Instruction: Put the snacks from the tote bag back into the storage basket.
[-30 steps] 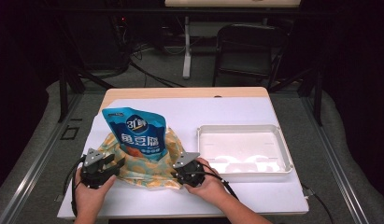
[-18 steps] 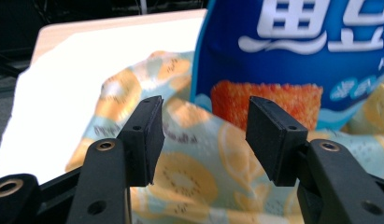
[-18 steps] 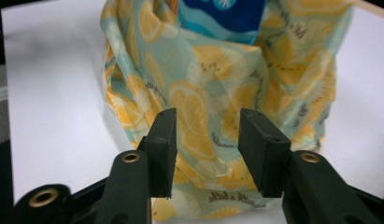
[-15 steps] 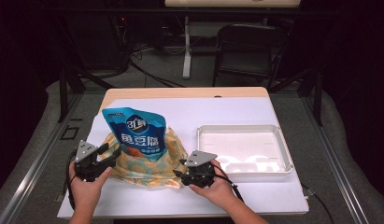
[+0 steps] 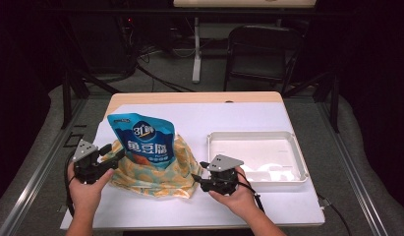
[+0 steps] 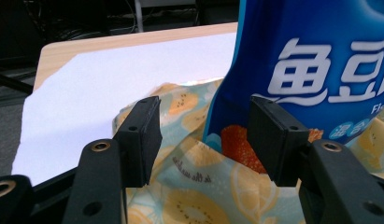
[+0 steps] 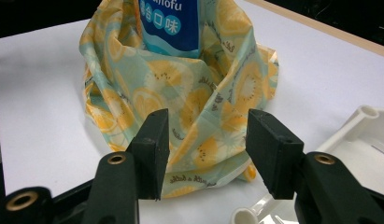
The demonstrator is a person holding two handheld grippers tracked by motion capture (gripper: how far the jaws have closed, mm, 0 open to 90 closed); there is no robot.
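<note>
A blue snack pouch point(image 5: 143, 140) stands upright inside a crumpled lemon-print bag point(image 5: 158, 174) on the white table cover. My left gripper point(image 5: 112, 153) is at the bag's left side and points right. Its jaws have just been opening and stand open point(image 6: 206, 123), with the bag's cloth point(image 6: 194, 186) and the pouch point(image 6: 311, 56) just beyond the pads, not pressed. My right gripper point(image 5: 196, 178) is at the bag's right edge and points left. Its jaws have also just been opening and are open point(image 7: 210, 135); the bag point(image 7: 180, 93) lies loose ahead of them.
A shallow white tray point(image 5: 253, 133) sits to the right of the bag, its corner close to my right gripper point(image 7: 367, 121). The white cover point(image 5: 229, 115) has bare room behind the bag. A dark chair point(image 5: 261, 46) stands beyond the table.
Both grippers have let go of the bag's sides and drawn outward, the left one to the left and up, the right one to the right. The pouch and bag stay in place.
</note>
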